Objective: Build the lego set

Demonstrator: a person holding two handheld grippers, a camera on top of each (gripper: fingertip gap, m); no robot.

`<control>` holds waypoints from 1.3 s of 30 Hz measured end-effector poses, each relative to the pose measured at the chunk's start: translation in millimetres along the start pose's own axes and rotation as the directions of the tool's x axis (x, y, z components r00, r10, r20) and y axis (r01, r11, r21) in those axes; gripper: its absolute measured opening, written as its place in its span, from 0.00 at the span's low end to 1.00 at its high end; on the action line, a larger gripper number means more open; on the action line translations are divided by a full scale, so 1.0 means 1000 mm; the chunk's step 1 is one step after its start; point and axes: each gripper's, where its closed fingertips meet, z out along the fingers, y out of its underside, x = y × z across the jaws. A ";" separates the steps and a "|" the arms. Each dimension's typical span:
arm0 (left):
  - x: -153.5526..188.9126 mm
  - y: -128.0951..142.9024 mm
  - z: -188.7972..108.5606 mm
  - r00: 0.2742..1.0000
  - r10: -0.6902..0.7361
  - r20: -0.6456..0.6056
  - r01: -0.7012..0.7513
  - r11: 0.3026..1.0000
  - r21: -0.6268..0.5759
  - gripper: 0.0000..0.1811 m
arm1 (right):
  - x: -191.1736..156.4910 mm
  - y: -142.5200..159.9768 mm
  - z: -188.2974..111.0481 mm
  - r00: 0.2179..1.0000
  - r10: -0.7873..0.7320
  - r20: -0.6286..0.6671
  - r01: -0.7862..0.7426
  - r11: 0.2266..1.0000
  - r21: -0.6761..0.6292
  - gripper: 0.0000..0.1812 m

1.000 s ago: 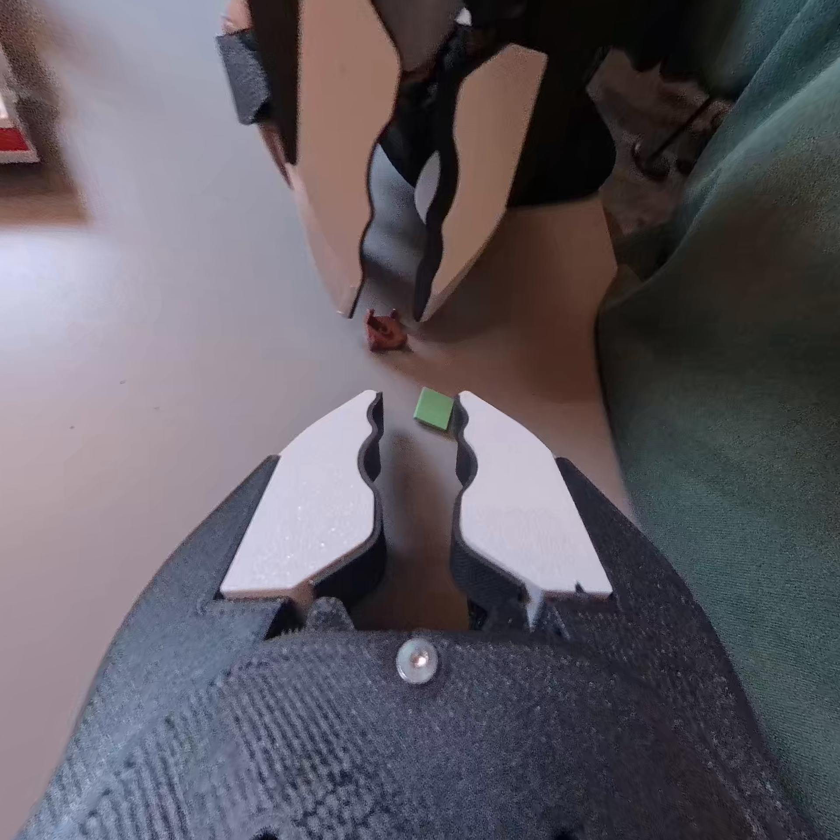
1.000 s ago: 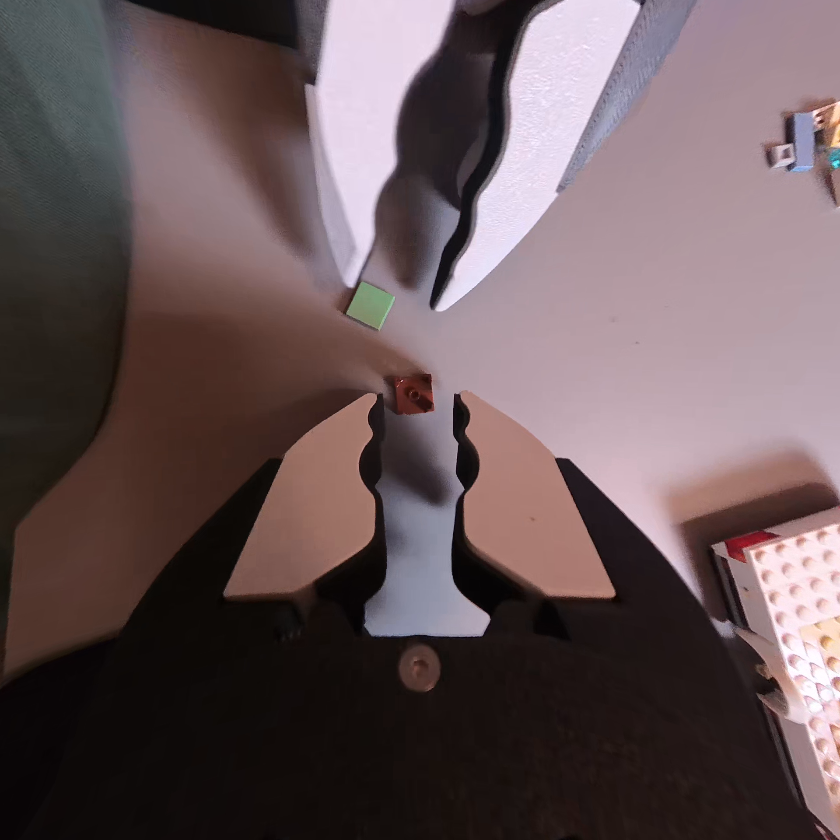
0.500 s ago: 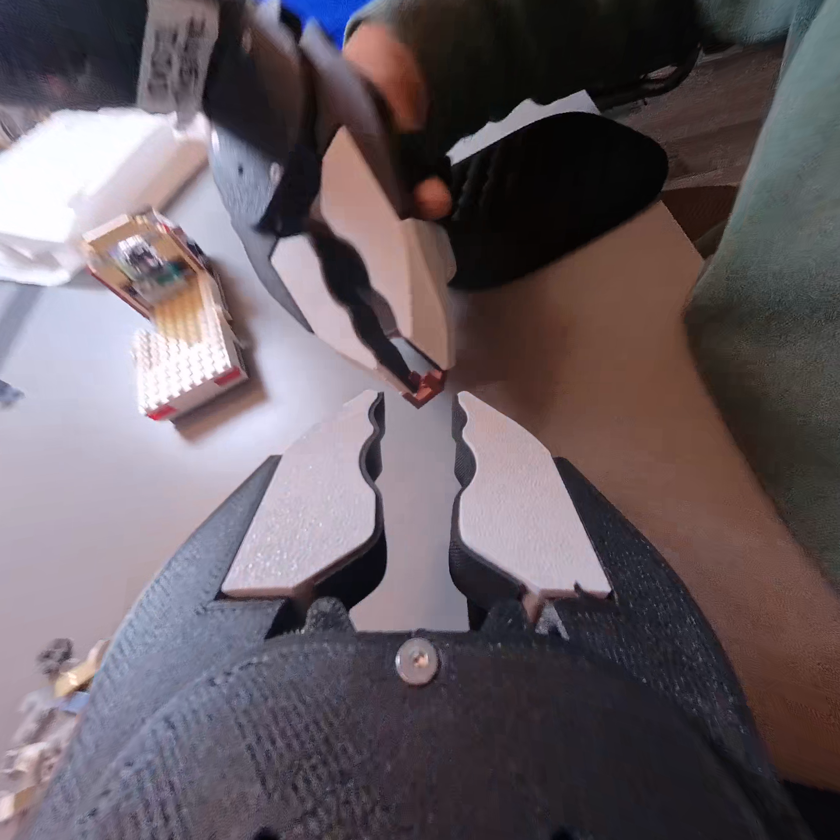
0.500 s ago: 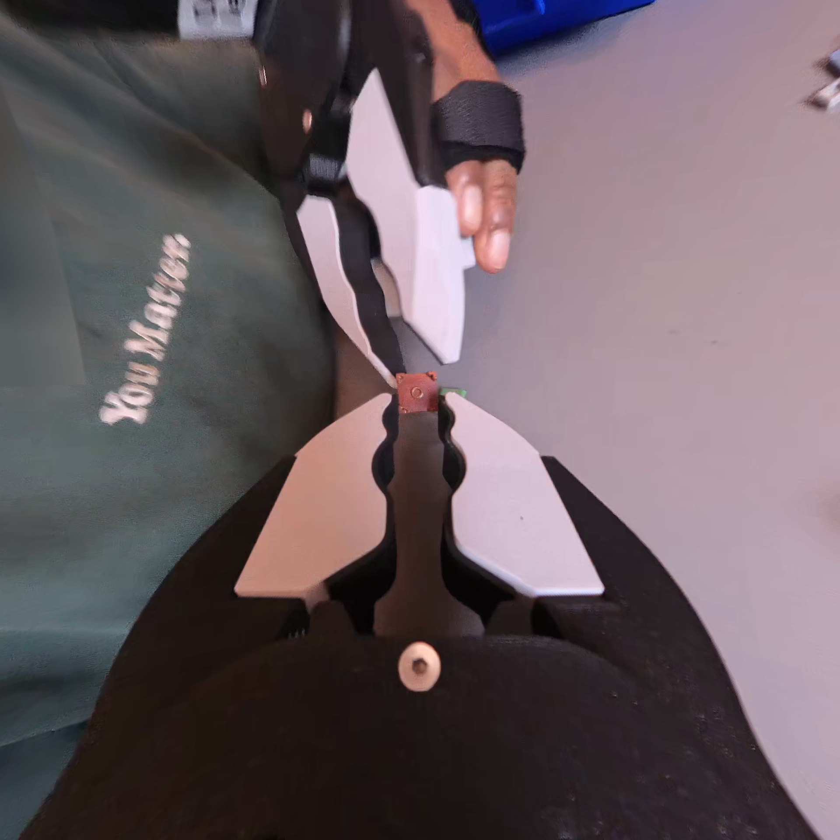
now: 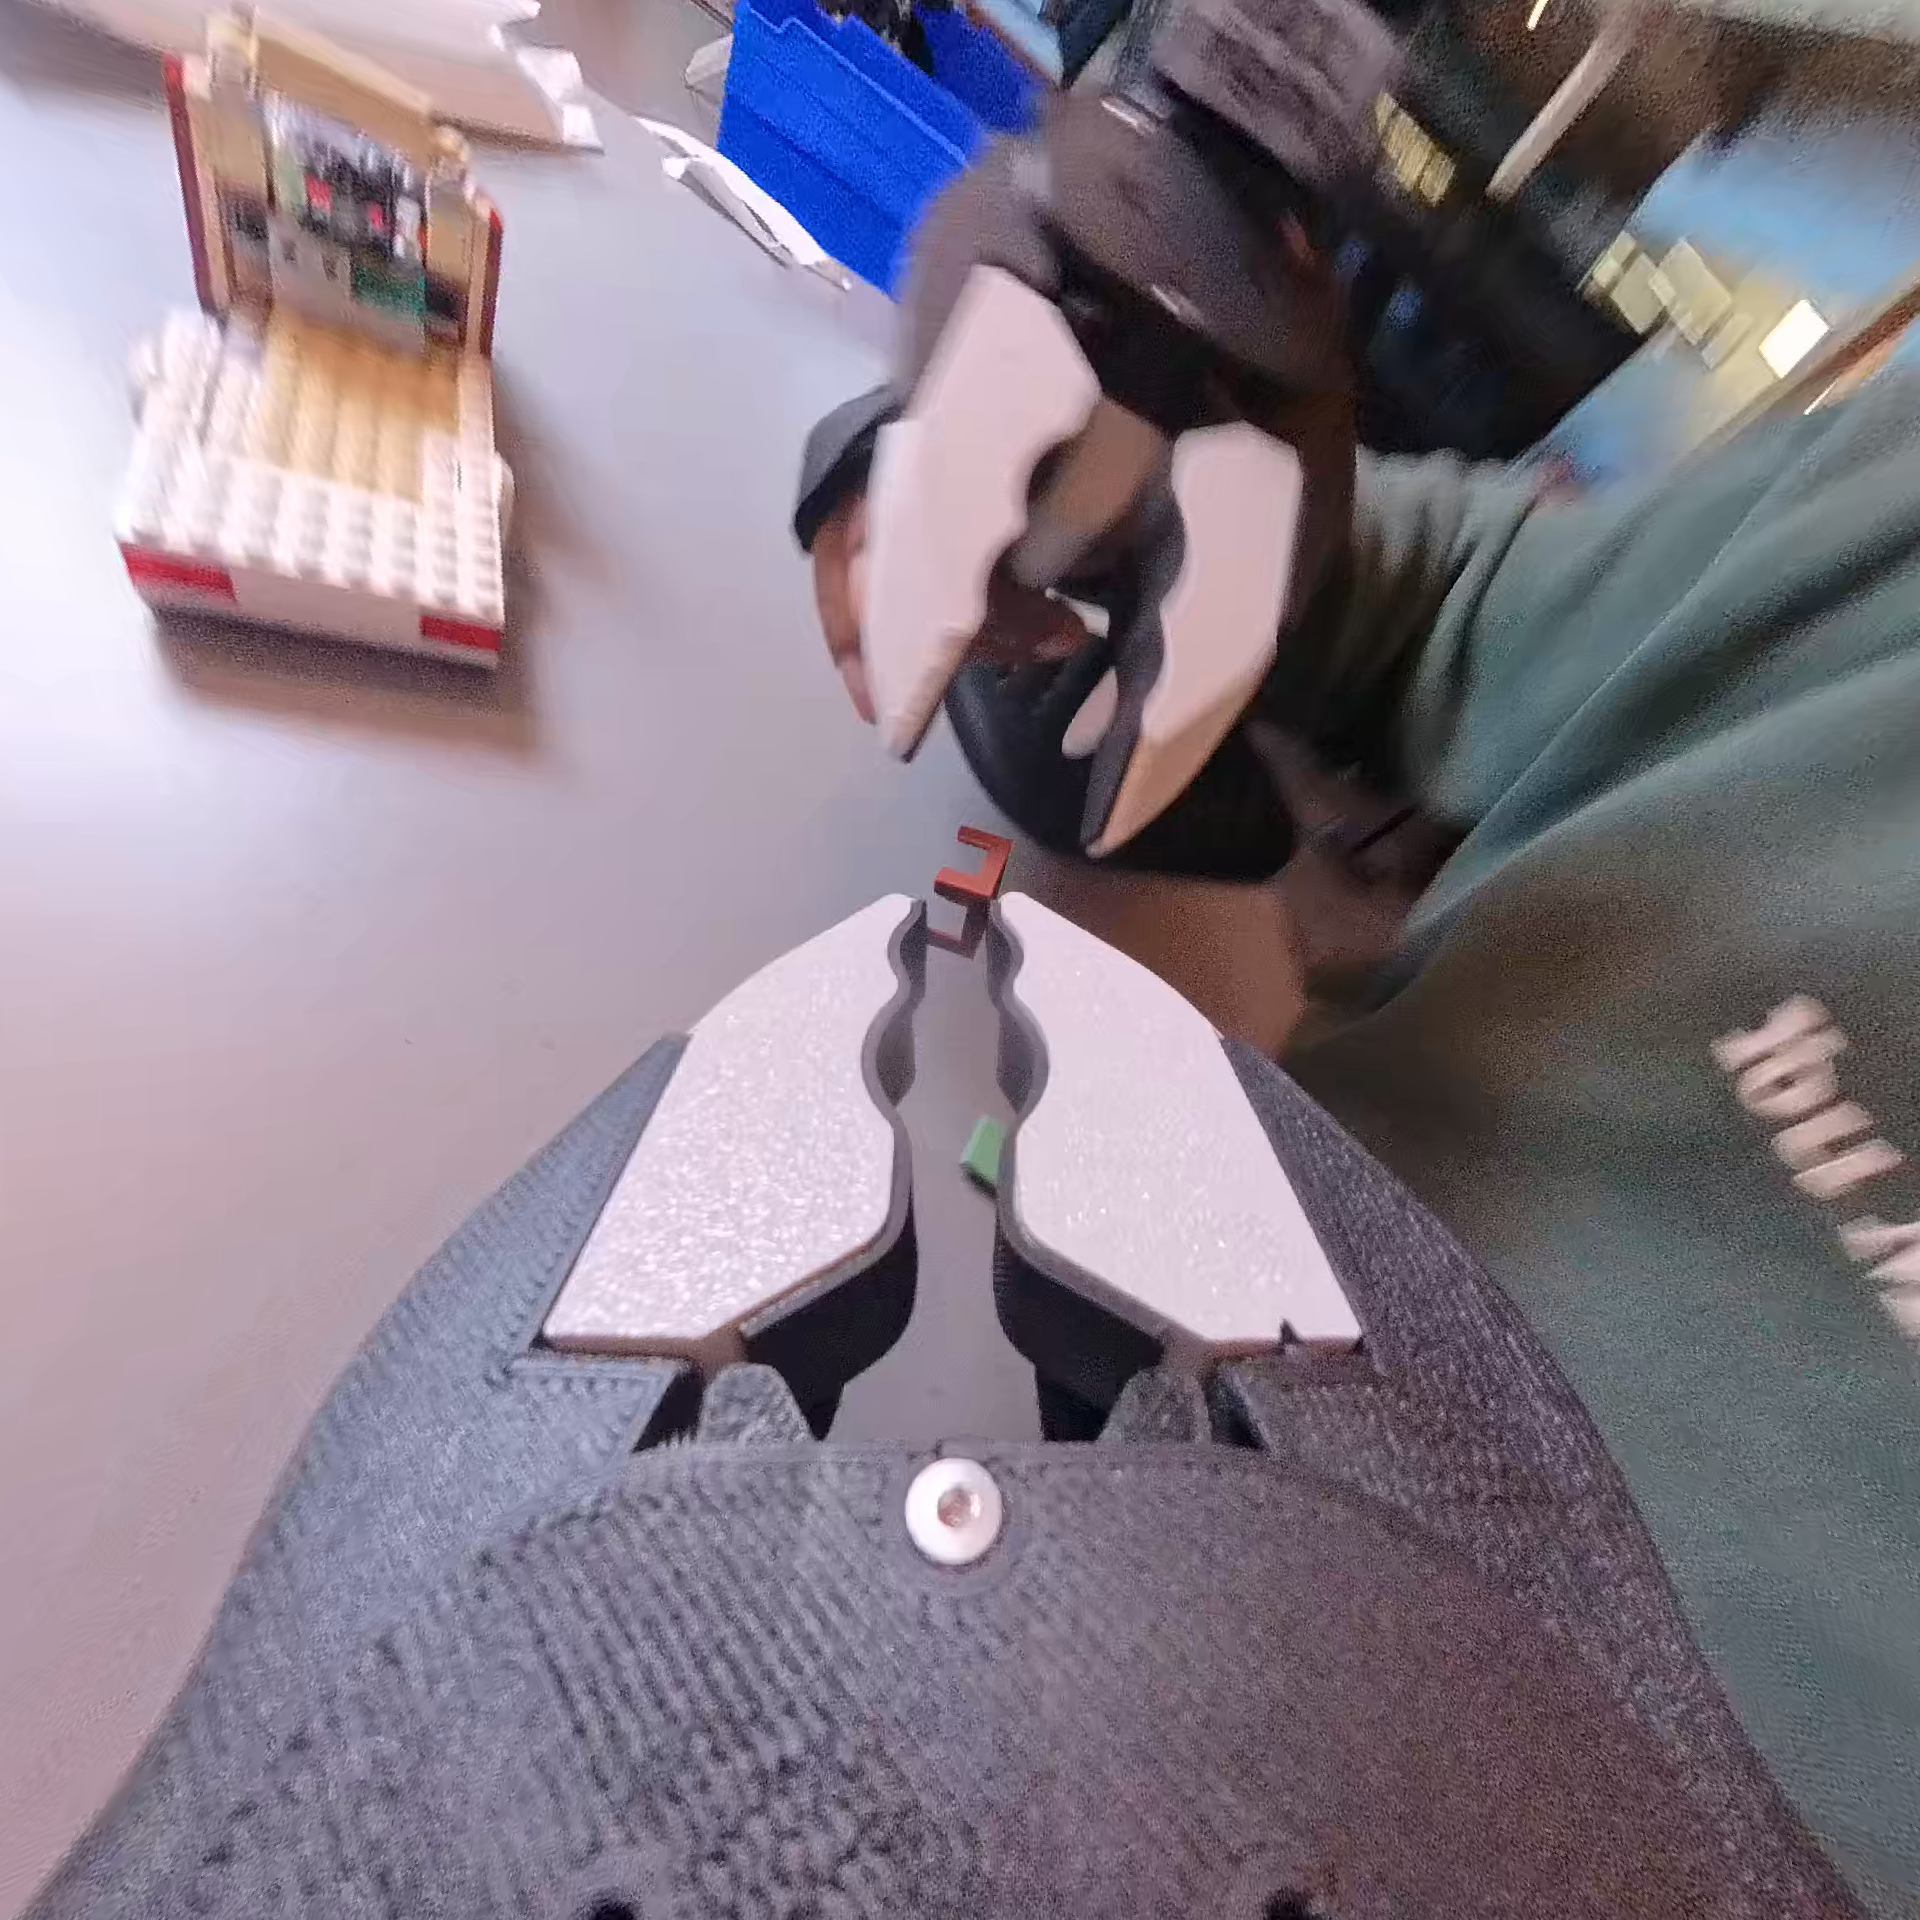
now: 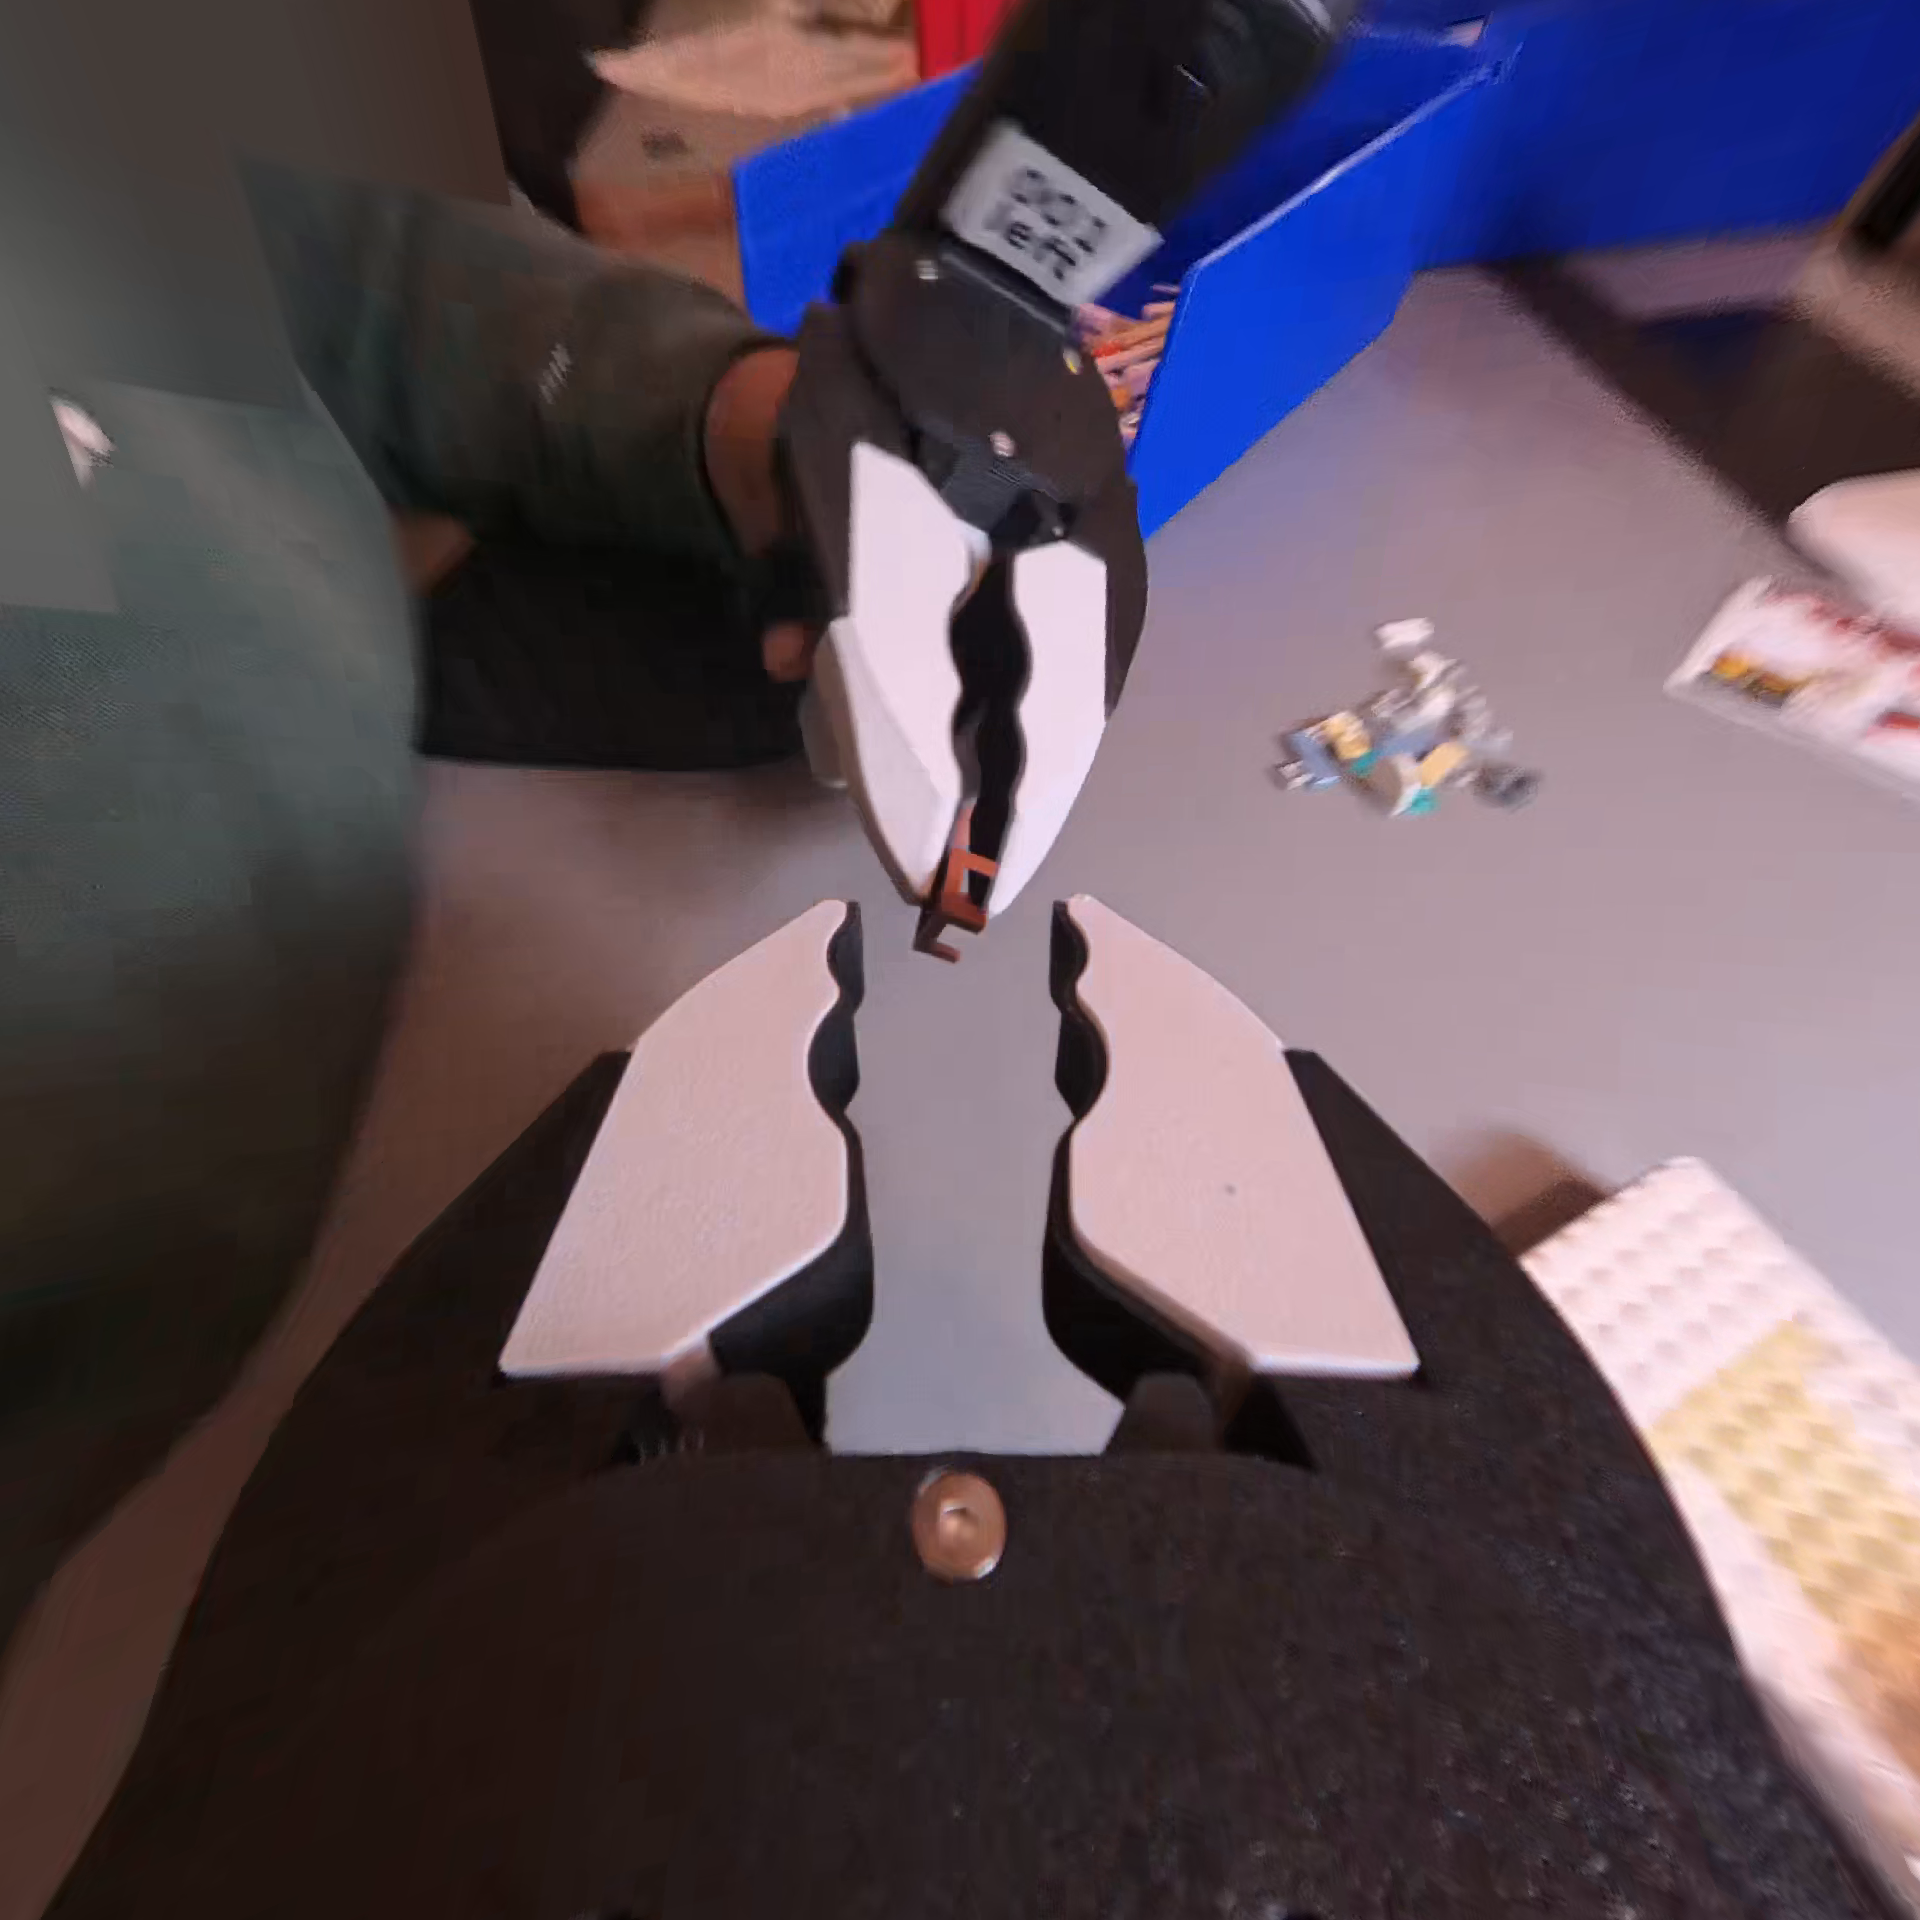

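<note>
The red-brown clip piece (image 5: 968,885) has changed claws — left claw (image 5: 961,914) now pinches it above the tabletop (image 5: 312,935), right claw (image 6: 956,920) released, so it can be repositioned for the model (image 5: 312,499).

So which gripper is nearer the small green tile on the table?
Left. The green tile lies on the table under the left gripper, beside its right finger. The right gripper hangs open farther ahead.

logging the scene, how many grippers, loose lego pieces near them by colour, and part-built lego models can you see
grippers: 2, left gripper and right gripper
reddish-brown lego piece: 1, held at the left gripper's fingers
green lego piece: 1, on the table
part-built lego model: 1
total: 5
</note>
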 end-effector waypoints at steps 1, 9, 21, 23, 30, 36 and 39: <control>-0.002 -0.002 -0.001 0.993 -0.113 -0.043 0.114 0.993 0.023 0.06 | 0.000 0.000 0.002 0.990 -0.120 -0.070 0.118 0.993 -0.024 0.19; -0.005 0.000 -0.002 0.880 -0.433 -0.197 0.446 0.895 0.026 0.06 | 0.008 0.010 0.018 0.805 -0.540 -0.245 0.489 0.838 -0.241 0.09; 0.007 0.051 0.006 0.963 0.266 -0.030 -0.262 0.910 -0.320 0.18 | 0.017 0.074 0.027 0.994 -0.110 -0.023 0.090 0.906 -0.414 0.09; 0.010 0.064 0.010 0.936 0.348 -0.049 -0.339 0.860 -0.380 0.18 | 0.016 0.076 0.027 0.992 -0.121 -0.018 0.101 0.890 -0.445 0.09; 0.007 0.085 0.018 0.877 0.478 -0.046 -0.432 0.745 -0.509 0.18 | 0.014 0.080 0.027 0.994 -0.109 -0.010 0.090 0.862 -0.498 0.11; 0.000 0.082 0.019 0.857 0.516 0.007 -0.434 0.728 -0.531 0.09 | 0.018 0.076 0.017 0.996 -0.083 -0.045 0.054 0.895 -0.443 0.14; -0.006 0.065 0.019 0.863 0.502 0.060 -0.420 0.778 -0.466 0.09 | 0.020 0.074 0.007 0.994 -0.076 -0.074 0.039 0.911 -0.410 0.14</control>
